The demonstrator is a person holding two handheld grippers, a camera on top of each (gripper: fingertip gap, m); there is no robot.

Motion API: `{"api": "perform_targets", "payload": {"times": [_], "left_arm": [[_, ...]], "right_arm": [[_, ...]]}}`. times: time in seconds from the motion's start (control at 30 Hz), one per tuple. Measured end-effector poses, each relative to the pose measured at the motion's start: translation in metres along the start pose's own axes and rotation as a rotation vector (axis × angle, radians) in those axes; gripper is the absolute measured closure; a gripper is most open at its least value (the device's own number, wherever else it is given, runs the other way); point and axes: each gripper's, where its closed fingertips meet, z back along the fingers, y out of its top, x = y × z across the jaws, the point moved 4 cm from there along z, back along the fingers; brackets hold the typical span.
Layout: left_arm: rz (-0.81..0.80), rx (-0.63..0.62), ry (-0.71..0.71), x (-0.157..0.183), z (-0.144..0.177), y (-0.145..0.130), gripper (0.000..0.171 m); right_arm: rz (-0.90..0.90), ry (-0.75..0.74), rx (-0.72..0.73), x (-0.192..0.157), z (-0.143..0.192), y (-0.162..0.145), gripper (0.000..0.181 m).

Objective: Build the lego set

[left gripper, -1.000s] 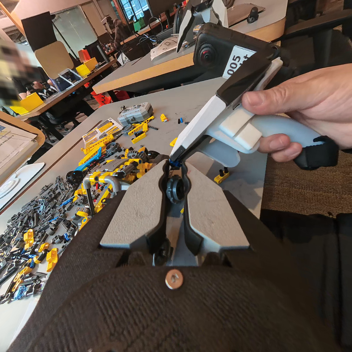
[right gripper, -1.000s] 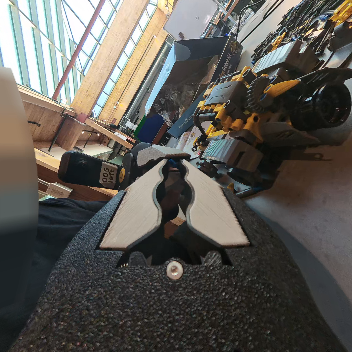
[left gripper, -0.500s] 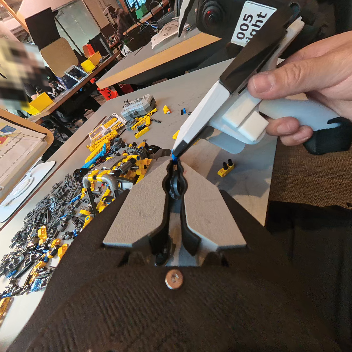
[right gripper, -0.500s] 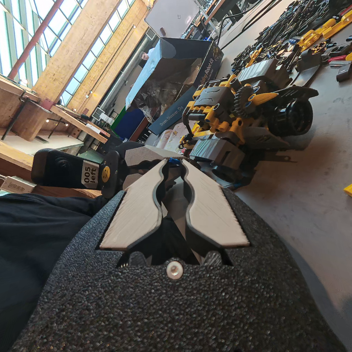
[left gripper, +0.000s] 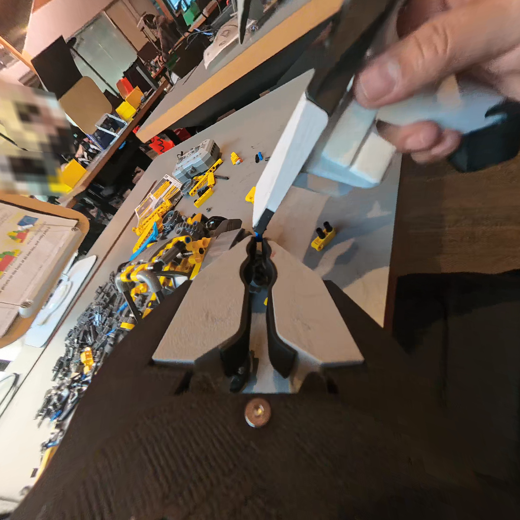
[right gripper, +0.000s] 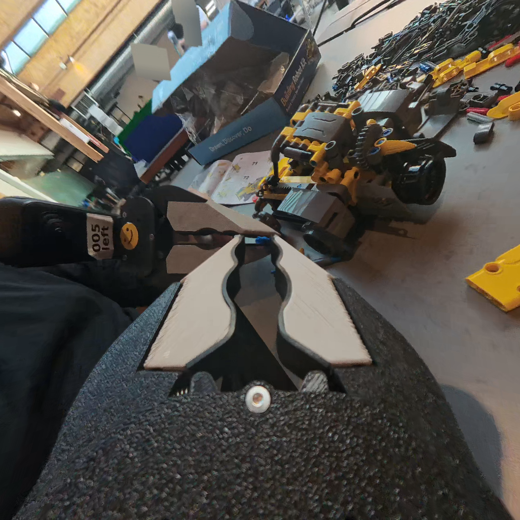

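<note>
Two grippers met tip to tip above the near edge of a grey table point(left gripper: 281, 132), pretty tight quarters. The left gripper point(left gripper: 258, 244) was clenched on a small dark grey round piece point(left gripper: 257, 274), looked like a little gear or bushing, sitting in the rounded notch between its fingers point(left gripper: 213, 304). A tiny blue pin point(left gripper: 258, 235) poked out right at the fingertips, and the black tip of the right gripper point(left gripper: 263, 221) was touching it there, coming in from above right with a person's hand point(left gripper: 450, 70) wrapped round its white handle.

From the right wrist view, the right gripper point(right gripper: 256, 241) had its jaws a little apart, with the blue pin point(right gripper: 261, 239) sitting right at its tips. Honestly couldn't tell if it was actually pinching it or just up against it. The left gripper point(right gripper: 219, 225) came in sideways from the left in that shot.

Just behind all this sat a half-built yellow and black vehicle point(right gripper: 360, 157) with a big black wheel and dark gears. A yellow connector point(left gripper: 323, 237) with two black pegs lay alone near the grippers. Farther left there was a big pile of loose dark parts point(left gripper: 84, 337), an instruction booklet point(right gripper: 233, 180) lying open, and a dark blue box point(right gripper: 239, 84) behind the model.
</note>
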Motion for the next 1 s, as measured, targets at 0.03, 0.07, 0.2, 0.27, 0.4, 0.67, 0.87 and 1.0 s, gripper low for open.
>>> {"api": "perform_targets", "payload": {"times": [0.03,0.07,0.2,0.27,0.4,0.67,0.87,1.0], "left_arm": [[-0.029,-0.005,0.003,0.002,0.0,0.0,0.171],[-0.059,-0.007,0.007,0.004,0.001,0.0,0.171],[-0.234,-0.028,0.078,0.006,0.003,0.0,0.171],[-0.353,-0.027,0.114,0.008,0.003,-0.001,0.171],[-0.529,-0.006,0.157,0.015,0.005,0.001,0.171],[-0.622,-0.007,0.173,0.022,0.005,-0.003,0.171],[-0.636,-0.009,0.171,0.024,0.004,-0.004,0.171],[-0.642,-0.024,0.168,0.024,0.003,-0.006,0.171]], "right_arm": [[0.05,-0.03,-0.031,-0.001,0.002,-0.001,0.162],[0.111,-0.072,-0.063,-0.001,0.005,-0.002,0.161],[0.352,-0.181,-0.193,-0.01,0.014,-0.009,0.163],[0.423,-0.235,-0.216,-0.012,0.016,-0.01,0.164],[0.447,-0.242,-0.228,-0.017,0.013,-0.014,0.164],[0.463,-0.283,-0.241,-0.014,0.009,-0.021,0.176],[0.448,-0.286,-0.242,-0.013,0.01,-0.023,0.173],[0.436,-0.295,-0.24,-0.009,0.009,-0.024,0.176]]}}
